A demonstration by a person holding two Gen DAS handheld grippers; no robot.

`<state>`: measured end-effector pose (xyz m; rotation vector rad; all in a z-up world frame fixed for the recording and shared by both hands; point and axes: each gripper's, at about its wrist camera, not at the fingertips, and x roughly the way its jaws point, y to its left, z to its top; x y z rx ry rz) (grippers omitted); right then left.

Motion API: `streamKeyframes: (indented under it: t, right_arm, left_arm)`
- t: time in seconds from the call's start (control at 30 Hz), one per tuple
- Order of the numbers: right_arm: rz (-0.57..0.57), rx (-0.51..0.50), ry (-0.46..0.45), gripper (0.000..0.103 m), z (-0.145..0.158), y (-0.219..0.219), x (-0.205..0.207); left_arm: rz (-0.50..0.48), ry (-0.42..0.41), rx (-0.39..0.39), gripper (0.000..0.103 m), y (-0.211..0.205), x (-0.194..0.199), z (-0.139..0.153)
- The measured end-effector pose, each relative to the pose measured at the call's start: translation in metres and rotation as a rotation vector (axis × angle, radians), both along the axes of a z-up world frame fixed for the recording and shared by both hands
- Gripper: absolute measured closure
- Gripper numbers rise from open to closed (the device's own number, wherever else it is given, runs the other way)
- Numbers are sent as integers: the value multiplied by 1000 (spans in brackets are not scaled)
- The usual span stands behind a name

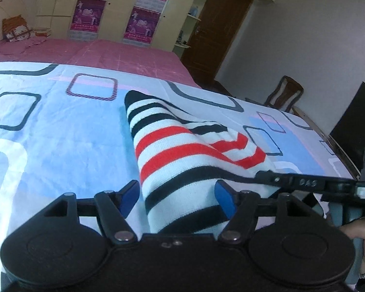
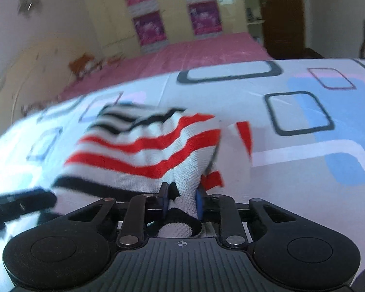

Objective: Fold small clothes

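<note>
The striped top [image 1: 182, 150] lay on the bed [image 1: 60, 133], on a sheet with blue squares, partly lifted and bunched up. The right claw [image 2: 181, 202] was pinched tight on one edge of the top, with cloth squeezed between its blue pads. The left claw [image 1: 176, 196] was spread wide, and the cloth ran between its fingers without being pinched. It looked like a fold was halfway done. Next, the right claw would likely need to carry its edge across and lay it flat. No boxes or baskets showed, so nothing was held inside anything.
</note>
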<state>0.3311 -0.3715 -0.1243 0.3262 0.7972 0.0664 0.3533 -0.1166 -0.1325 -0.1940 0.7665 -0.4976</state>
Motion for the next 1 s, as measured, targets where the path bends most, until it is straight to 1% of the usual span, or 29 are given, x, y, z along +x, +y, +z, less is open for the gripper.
streamKeyframes:
  t: [0.07,0.17,0.23,0.27,0.3,0.33,0.4,0.43,0.5,0.6,0.73,0.8,1.0]
  right_arm:
    - [-30,15,-1,83,3,-6,-8]
    - [-87,44,6,84,-4,-14,-24]
    - [-104,72,15,83,-12,-16,-27]
    - [-97,68,12,83,-12,-15,-25]
    - [-99,56,8,83,-10,-15,-23]
    - [-104,65,8,83,-7,-16,-20]
    - [-110,105,5,80,-3,-21,-23]
    - [-114,120,1,75,0,-24,-28]
    - [-123,133,-11,73,7,-29,-40]
    - [-99,122,-16,73,15,-26,-59]
    - [-96,114,-7,73,16,-23,-80]
    - [-101,102,-1,73,14,-21,-87]
    - [-111,71,55,74,2,-17,-99]
  left_arm:
    - [-21,0,-5,36,-6,-1,0]
    - [-52,6,11,35,-15,-4,-3]
    - [-55,13,53,30,-20,-4,-11]
    - [-51,22,59,28,-20,-2,-14]
    - [-46,38,48,28,-18,1,-17]
    - [-41,52,36,28,-16,3,-19]
    - [-45,55,37,28,-15,3,-18]
    - [-49,48,44,28,-15,2,-17]
    - [-51,50,44,28,-15,2,-17]
    - [-44,62,37,28,-14,1,-17]
    - [-54,49,63,28,-17,0,-16]
    - [-54,57,64,28,-17,0,-16]
    - [-58,61,88,28,-19,1,-15]
